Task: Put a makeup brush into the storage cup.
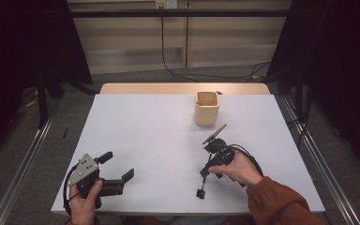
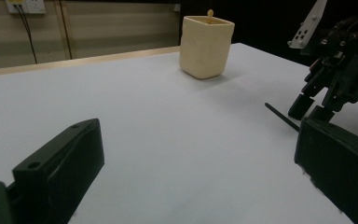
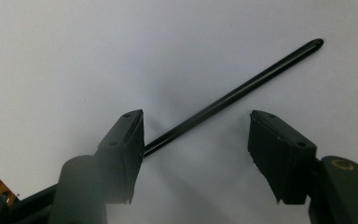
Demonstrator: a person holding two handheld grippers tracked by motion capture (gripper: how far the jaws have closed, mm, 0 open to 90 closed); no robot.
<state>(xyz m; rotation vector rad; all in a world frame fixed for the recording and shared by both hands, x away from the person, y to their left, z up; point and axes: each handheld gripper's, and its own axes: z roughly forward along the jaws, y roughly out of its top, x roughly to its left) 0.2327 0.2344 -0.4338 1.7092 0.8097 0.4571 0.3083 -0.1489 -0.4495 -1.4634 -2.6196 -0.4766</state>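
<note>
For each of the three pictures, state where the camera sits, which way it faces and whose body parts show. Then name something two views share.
High view: above the table's near edge, facing forward and down; both hands, forearms.
Left gripper view: on the left gripper, looking level toward the cup.
Right gripper view: on the right gripper, looking down at a black stick.
Shared: cup, high and left views.

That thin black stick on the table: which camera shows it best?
The right gripper view: the black stick lies large and sharp on the white table, between the open jaws. The left gripper view shows a short piece; in the high view it can't be made out.
</note>
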